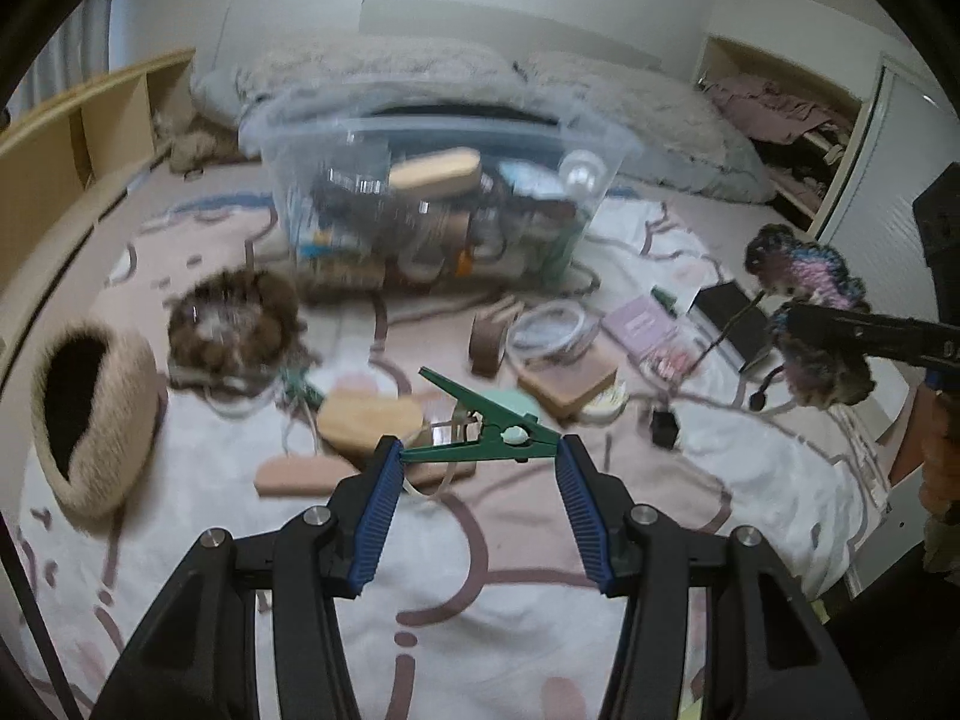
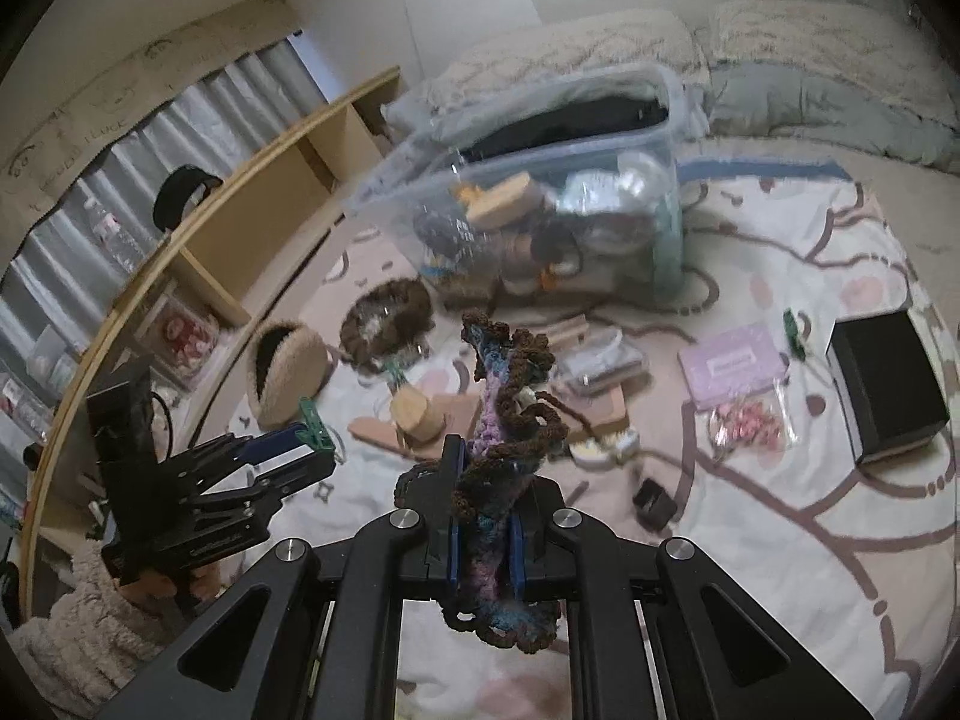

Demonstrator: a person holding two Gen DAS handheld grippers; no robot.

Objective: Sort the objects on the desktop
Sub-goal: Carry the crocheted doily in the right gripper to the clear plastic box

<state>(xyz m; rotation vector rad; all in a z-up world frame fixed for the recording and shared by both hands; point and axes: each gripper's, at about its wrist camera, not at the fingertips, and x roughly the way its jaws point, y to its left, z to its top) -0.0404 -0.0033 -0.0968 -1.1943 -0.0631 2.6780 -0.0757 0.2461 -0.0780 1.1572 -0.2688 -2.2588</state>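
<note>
2 grippers [image 1: 480, 450] [image 2: 483, 480] raised, angled down.

Grey pillows [image 1: 384, 69], wooden shelf [image 2: 288, 180], curtain [image 2: 120, 168] behind the patterned bedspread [image 1: 528, 570].

Black tool [image 1: 477, 450] linkages, silver screws, ribbed blue pads [image 1: 384, 480]; fuzzy cream sleeve [image 2: 90, 618].

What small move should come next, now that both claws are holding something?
Probably carry both loads over the clear bin and release. The left claw grips the green clip, the right claw the crocheted piece; both hang above the bedspread, short of the bin.
</note>
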